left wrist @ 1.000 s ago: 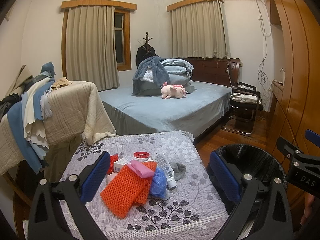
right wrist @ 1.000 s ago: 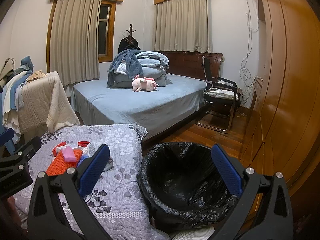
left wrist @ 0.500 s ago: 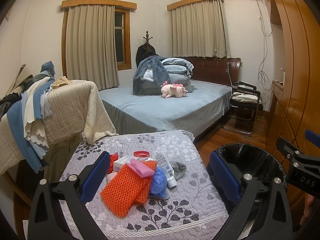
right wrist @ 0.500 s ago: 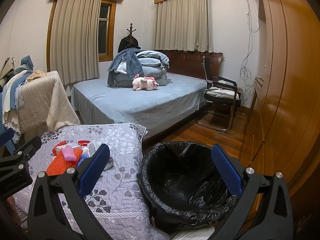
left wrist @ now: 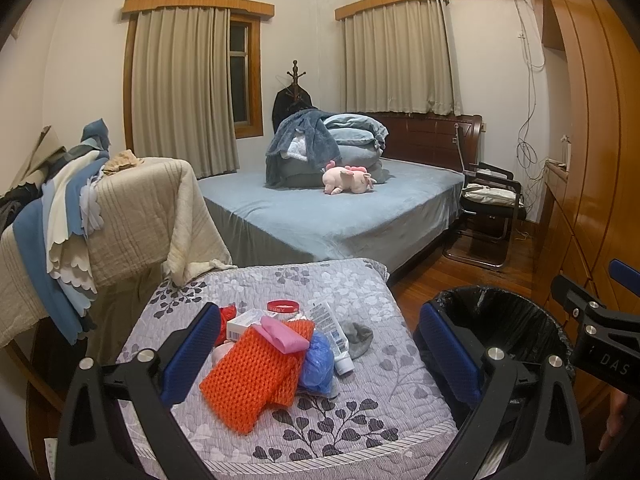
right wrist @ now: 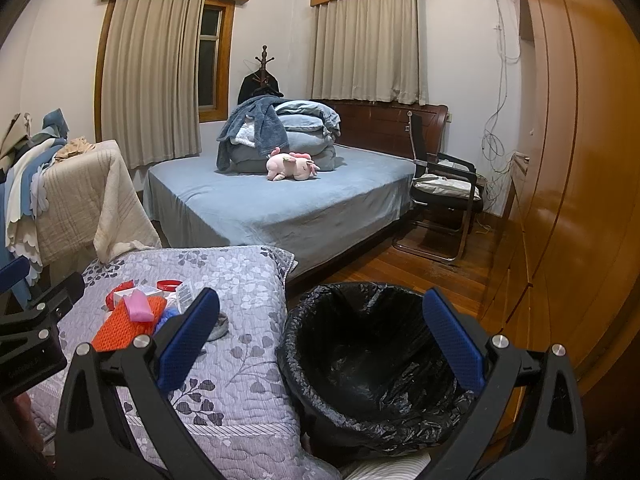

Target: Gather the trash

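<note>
Left gripper (left wrist: 316, 356): jaws wide apart, empty | trash pile (left wrist: 276, 348): on quilted table (left wrist: 360, 412), between and ahead of jaws | Right gripper (right wrist: 320, 344): jaws wide apart, empty | bin (right wrist: 372, 364): between jaws, below.

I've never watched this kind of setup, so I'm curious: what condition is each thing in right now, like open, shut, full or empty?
Left tongs: open, holding nothing.
Right tongs: open, holding nothing.
Bin with black plastic liner: open, looks empty.
Pile of orange mesh, blue plastic and a white tube: lying uncollected on the grey leaf-print quilt.
Left window curtain: partly drawn.
</note>
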Demonstrator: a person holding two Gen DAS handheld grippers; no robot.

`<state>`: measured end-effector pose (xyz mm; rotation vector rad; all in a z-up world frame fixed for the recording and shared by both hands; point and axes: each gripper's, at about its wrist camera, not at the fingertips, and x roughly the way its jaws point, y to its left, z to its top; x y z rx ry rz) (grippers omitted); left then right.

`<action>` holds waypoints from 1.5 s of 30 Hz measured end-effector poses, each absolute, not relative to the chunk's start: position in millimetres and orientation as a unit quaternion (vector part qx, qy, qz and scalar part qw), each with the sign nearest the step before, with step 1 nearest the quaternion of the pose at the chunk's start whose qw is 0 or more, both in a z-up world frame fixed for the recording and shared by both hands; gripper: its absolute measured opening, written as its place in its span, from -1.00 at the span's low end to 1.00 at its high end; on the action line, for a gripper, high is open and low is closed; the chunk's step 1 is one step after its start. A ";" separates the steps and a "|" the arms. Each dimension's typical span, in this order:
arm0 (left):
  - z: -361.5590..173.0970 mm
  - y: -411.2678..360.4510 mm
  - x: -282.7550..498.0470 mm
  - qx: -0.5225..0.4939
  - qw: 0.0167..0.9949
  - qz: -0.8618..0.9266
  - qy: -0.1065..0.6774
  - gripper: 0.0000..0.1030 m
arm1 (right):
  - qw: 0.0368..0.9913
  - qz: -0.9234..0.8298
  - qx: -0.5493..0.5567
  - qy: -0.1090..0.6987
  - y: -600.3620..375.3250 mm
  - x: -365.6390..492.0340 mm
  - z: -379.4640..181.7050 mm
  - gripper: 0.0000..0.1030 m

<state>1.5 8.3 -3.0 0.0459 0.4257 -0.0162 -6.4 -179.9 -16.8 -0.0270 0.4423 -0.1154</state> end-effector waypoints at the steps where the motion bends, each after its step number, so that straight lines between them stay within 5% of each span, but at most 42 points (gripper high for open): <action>1: -3.7 9.9 1.6 0.022 0.977 -0.008 0.212 0.89 | 0.974 -0.057 -0.014 0.220 -178.0 -5.7 -19.1 0.91; 24: -78.2 106.2 48.3 -0.004 0.963 0.085 0.254 0.89 | 0.966 0.027 -0.010 0.255 -115.0 70.6 -75.3 0.91; 30: -97.5 137.5 67.7 -0.005 0.958 0.112 0.265 0.89 | 0.955 0.089 -0.016 0.284 -76.7 106.3 -99.6 0.51; 45: -125.1 195.2 99.9 0.004 0.942 0.155 0.299 0.89 | 0.924 0.196 -0.050 0.324 20.4 153.1 -151.6 0.02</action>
